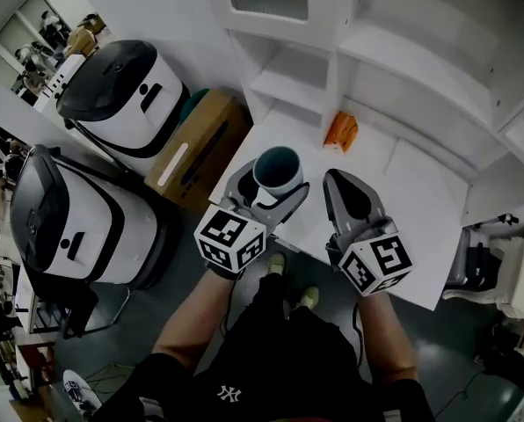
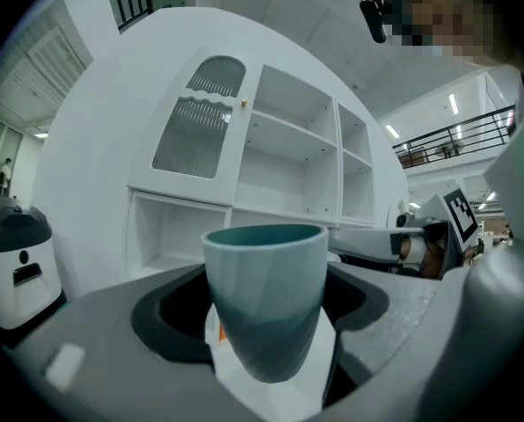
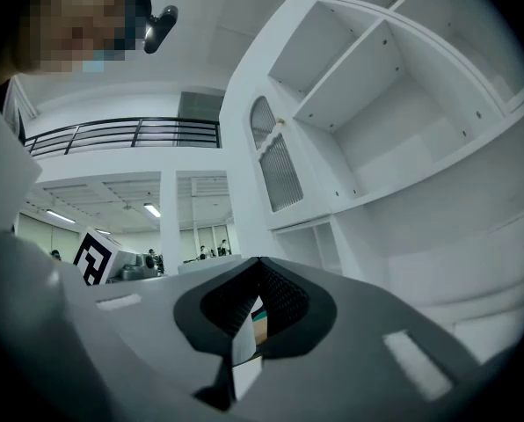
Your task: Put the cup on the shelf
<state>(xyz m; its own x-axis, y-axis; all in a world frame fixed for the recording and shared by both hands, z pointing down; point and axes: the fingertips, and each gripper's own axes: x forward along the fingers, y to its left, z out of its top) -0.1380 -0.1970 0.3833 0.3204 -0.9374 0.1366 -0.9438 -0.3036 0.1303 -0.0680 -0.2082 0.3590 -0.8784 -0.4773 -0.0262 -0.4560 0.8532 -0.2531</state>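
A teal cup (image 1: 277,169) stands upright between the jaws of my left gripper (image 1: 273,189), which is shut on its lower body. In the left gripper view the cup (image 2: 265,293) fills the middle, with the white shelf unit (image 2: 288,174) behind it. My right gripper (image 1: 346,185) hovers just right of the cup over the white table (image 1: 411,209); its jaws are shut with nothing in them (image 3: 247,316). The shelf's open compartments (image 1: 420,69) rise beyond the table, and they also show in the right gripper view (image 3: 403,121).
A small orange object (image 1: 341,131) lies on the table at the foot of the shelf. Left of the table stand a cardboard box (image 1: 200,148) and two white-and-black machines (image 1: 121,95) (image 1: 69,227). A chair-like object (image 1: 482,253) sits at the right.
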